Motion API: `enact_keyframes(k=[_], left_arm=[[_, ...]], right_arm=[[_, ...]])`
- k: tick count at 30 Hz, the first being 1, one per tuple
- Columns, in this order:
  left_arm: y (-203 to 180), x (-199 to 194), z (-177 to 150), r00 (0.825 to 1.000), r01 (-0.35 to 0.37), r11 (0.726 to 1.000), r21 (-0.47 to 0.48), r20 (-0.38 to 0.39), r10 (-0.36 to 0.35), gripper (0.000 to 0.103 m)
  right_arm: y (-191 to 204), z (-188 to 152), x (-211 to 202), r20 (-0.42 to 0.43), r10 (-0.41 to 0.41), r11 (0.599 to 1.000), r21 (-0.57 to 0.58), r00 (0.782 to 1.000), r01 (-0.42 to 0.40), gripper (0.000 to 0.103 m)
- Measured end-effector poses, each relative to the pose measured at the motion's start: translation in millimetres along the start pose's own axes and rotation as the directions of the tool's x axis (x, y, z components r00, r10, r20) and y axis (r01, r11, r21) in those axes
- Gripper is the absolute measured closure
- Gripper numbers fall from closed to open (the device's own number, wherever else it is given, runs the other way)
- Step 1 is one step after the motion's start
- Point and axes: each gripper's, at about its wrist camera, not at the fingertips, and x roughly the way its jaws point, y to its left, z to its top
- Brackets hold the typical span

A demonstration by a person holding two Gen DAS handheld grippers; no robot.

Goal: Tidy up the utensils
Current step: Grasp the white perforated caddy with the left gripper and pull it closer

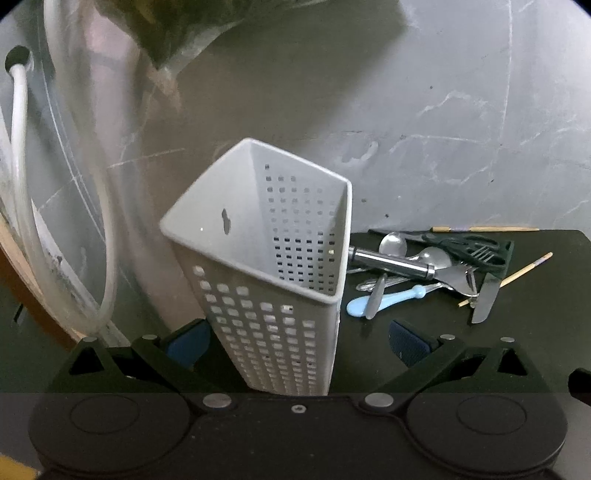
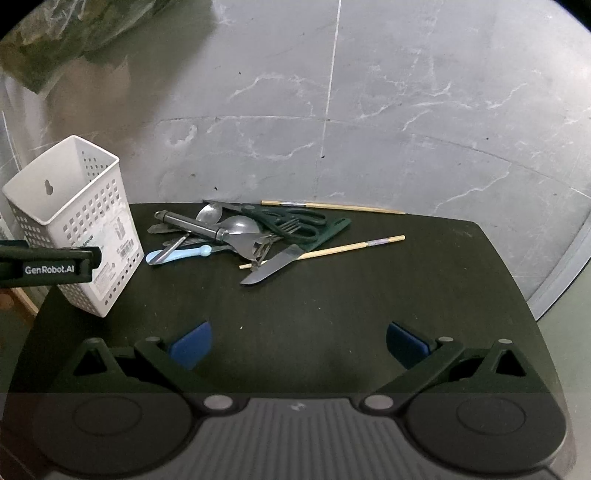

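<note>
A white perforated utensil holder (image 1: 273,266) stands empty on the dark table, tilted in the left wrist view; it also shows in the right wrist view (image 2: 79,225) at the far left. My left gripper (image 1: 295,343) is open, its blue pads on either side of the holder's lower part. A pile of utensils (image 2: 236,236) lies mid-table: spoons, a fork, a knife (image 2: 271,267), a blue-handled spoon (image 2: 177,254), dark scissors (image 2: 291,219) and two chopsticks (image 2: 332,249). My right gripper (image 2: 299,343) is open and empty, near the table's front edge.
The dark table (image 2: 369,314) stands against a grey marble wall (image 2: 406,110). White hoses (image 1: 22,184) hang at the left of the left wrist view. A plastic bag (image 1: 177,22) hangs above the holder. The table's right edge (image 2: 517,280) drops off.
</note>
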Motion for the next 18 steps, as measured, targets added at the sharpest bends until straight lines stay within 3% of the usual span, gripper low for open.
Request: enact_keyframes(k=[13,18], left_arm=[[-0.8,6.5,-2.8,1.0,-0.026,1.0,-0.002,0.009,0.026,0.001],[3.9,2.7,-8.1,0.997,-0.022,1.0,0.007,0.073,0.022,0.001]], right_arm=[[-4.0,0.8,4.2,-0.002,0.013,1.0,-0.012,1.0,-0.013,0.0],[-4.3,0.0,5.8,-0.004,0.024,1.0,-0.015,1.0,-0.024,0.0]])
